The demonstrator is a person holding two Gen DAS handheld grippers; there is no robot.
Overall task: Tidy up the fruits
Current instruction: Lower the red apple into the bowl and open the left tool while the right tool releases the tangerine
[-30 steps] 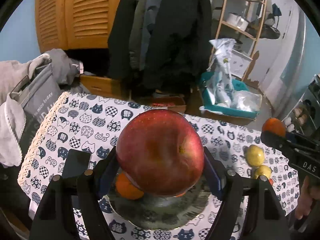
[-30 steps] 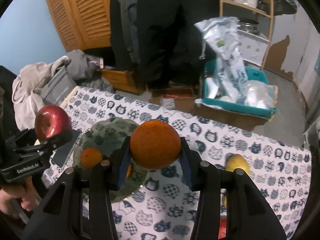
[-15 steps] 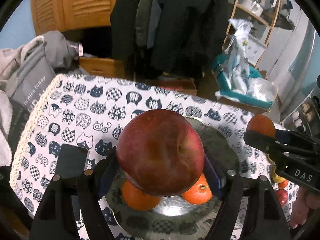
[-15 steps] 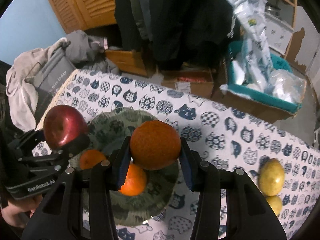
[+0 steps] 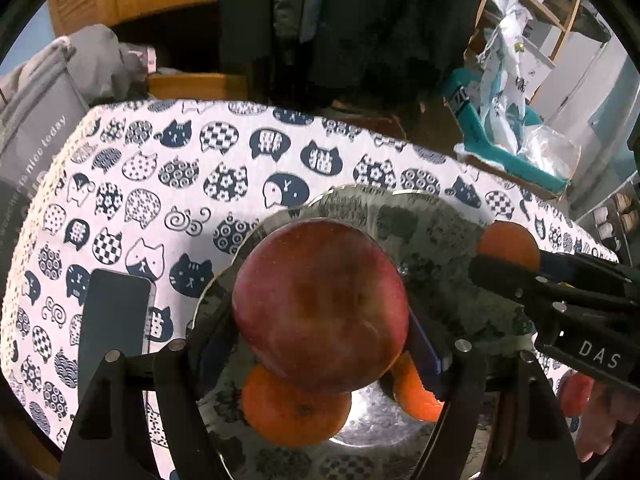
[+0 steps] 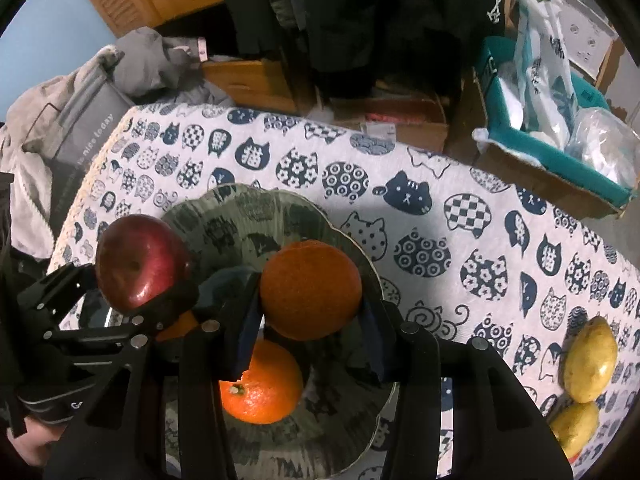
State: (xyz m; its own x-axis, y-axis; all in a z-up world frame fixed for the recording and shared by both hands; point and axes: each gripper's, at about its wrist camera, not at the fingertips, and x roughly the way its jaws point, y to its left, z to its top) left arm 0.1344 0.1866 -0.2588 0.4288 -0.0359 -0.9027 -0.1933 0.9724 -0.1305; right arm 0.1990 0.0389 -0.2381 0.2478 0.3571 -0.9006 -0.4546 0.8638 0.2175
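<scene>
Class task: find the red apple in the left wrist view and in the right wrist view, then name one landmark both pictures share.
Left wrist view: red apple at lower centre, between the near fingers.
Right wrist view: red apple at left, held over the plate's left rim.
Shared landmark: the green patterned plate.

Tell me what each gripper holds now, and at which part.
The left gripper holds the apple by its two sides. The right gripper holds an orange, also by its sides.
</scene>
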